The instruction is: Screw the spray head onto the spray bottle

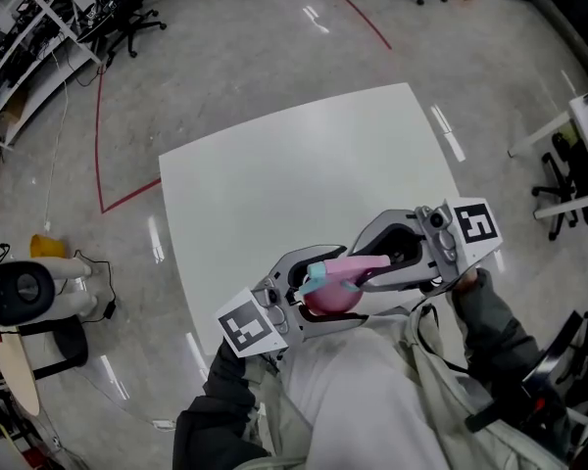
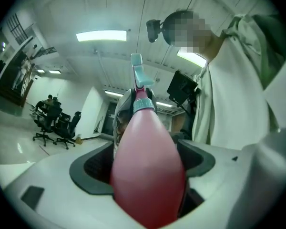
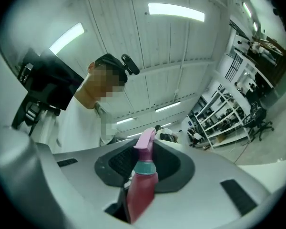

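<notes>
— Closest in, what do you get?

— Person's pale top and dark sleeves, and right in front of the chest the two grippers brought together. Left gripper [image 1: 309,292] has its fingers clamped on the fat red belly of the spray bottle [image 1: 333,302]; its own view shows the body wedged deep between them.

— And the other one?

— Right gripper [image 1: 372,265] comes in from the opposite side, fingers closed on the spray head [image 1: 361,261], about at the teal collar [image 3: 145,167]. Neither gaping nor fully together: gripping.

— So where does the job stand?

— Head already sits on the neck, collar down on the shoulder with no gap that I can see. My reading: threading is begun, maybe nearly finished. Whether it is tight, nothing shows. What remains, I'd judge, is the last turning and letting go.

— Which way does it point?

— Long axis roughly upright, base down, head up toward the ceiling. From above, the head covers part of the body, its pink end reaching toward the right gripper.

— Resting on anything?

— No. It hangs in the air at the near edge of the white worktop [image 1: 304,164], not touching it. Beyond lies grey floor [image 1: 225,57] with a red tape line [image 1: 100,145], and office chairs [image 1: 127,13] well off at the far side.
</notes>
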{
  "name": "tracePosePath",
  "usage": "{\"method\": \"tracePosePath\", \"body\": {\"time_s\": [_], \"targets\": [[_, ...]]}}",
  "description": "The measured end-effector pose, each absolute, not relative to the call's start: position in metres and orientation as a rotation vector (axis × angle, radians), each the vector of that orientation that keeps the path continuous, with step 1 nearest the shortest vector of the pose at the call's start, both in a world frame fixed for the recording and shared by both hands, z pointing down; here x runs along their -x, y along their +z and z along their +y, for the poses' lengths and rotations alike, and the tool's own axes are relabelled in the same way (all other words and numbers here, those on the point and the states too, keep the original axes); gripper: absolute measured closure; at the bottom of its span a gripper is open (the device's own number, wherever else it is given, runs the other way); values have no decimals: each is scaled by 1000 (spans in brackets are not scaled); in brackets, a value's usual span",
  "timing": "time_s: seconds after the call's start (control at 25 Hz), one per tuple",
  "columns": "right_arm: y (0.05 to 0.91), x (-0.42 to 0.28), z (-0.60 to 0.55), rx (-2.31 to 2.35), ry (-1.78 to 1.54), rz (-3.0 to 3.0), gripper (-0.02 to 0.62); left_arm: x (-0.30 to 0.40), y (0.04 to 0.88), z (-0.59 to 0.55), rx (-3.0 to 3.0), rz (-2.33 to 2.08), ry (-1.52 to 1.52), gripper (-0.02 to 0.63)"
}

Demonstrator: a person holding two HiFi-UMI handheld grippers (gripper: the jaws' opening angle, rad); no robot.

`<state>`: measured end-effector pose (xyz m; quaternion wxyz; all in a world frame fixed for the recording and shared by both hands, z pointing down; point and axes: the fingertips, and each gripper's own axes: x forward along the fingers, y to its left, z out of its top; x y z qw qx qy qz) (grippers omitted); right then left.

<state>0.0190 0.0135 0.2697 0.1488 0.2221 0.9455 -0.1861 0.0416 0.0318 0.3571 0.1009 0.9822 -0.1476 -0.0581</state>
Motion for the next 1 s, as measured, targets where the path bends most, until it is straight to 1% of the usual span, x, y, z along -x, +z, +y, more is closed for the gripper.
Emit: {"method": "tracePosePath", "body": {"time_s": [0.12,0.2,0.28,0.4,0.52,0.64,0.72,0.8,0.88,1.0], "targets": [[277,-13,-14,-303,-408,2824,505,-27,366,2,-2940,-776,-87,178],[277,-15,-31,-102,-365,2832,446,-19,373,-15,-3008,-1000,40,178],[271,-17,-42,49,-323,2816,440,-11,375,-27,-3022,-1167,118,178],[280,-15,-46,237,-186,2899,436,4,374,-40,-2904,-1408,97,178],[299,2,-39,416,-10,3053,426,15,377,-47,-2838,-1660,241,178],[307,17,-36,494,5,3100,426,11,376,-49,-2824,-1828,336,178],[306,22,-35,506,-31,3092,445,7,373,-50,-2846,-1857,334,178],[305,22,-32,451,-65,3075,454,5,370,-46,-2893,-1768,277,178],[301,20,-23,300,-92,3051,468,1,368,-35,-2979,-1564,222,177],[292,10,-1,-116,-169,2977,472,-9,364,-6,-3078,-1129,136,178]]}}
